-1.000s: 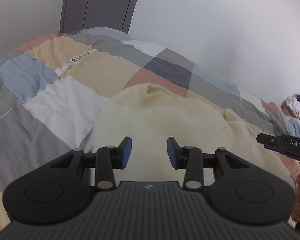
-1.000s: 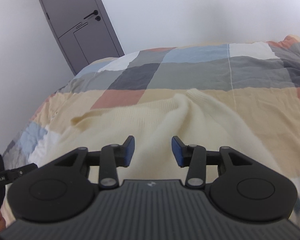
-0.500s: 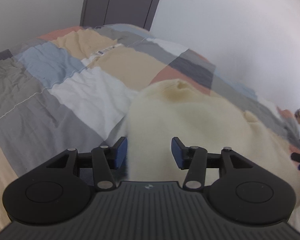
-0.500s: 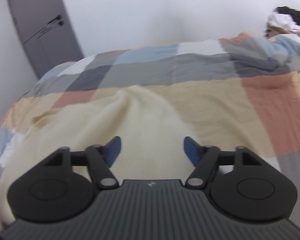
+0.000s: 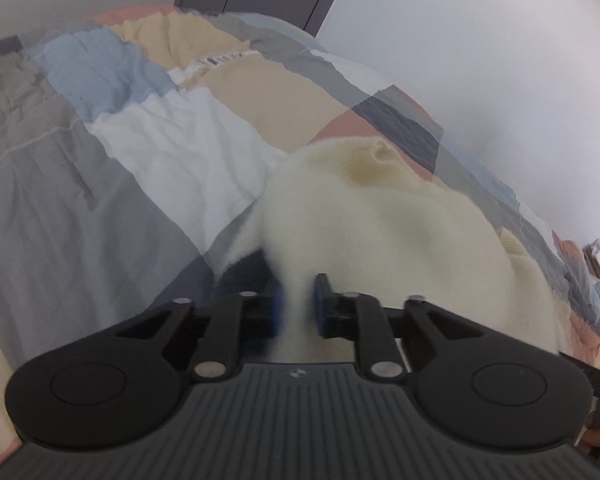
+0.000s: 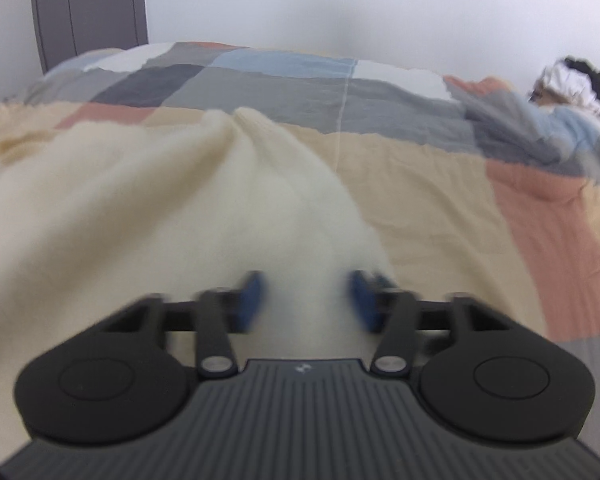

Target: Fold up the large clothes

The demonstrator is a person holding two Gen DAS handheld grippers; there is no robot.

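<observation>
Left wrist view: the left gripper [image 5: 298, 310] has its jaws nearly closed, pinching an edge of the cream sweater [image 5: 380, 232], which lies on the patchwork quilt [image 5: 120, 152] of the bed. In the right wrist view the right gripper [image 6: 306, 300] is blurred; its jaws stand apart with sweater [image 6: 180, 200] cloth between them, seemingly not clamped. A grey door [image 6: 88, 4] stands behind the bed.
</observation>
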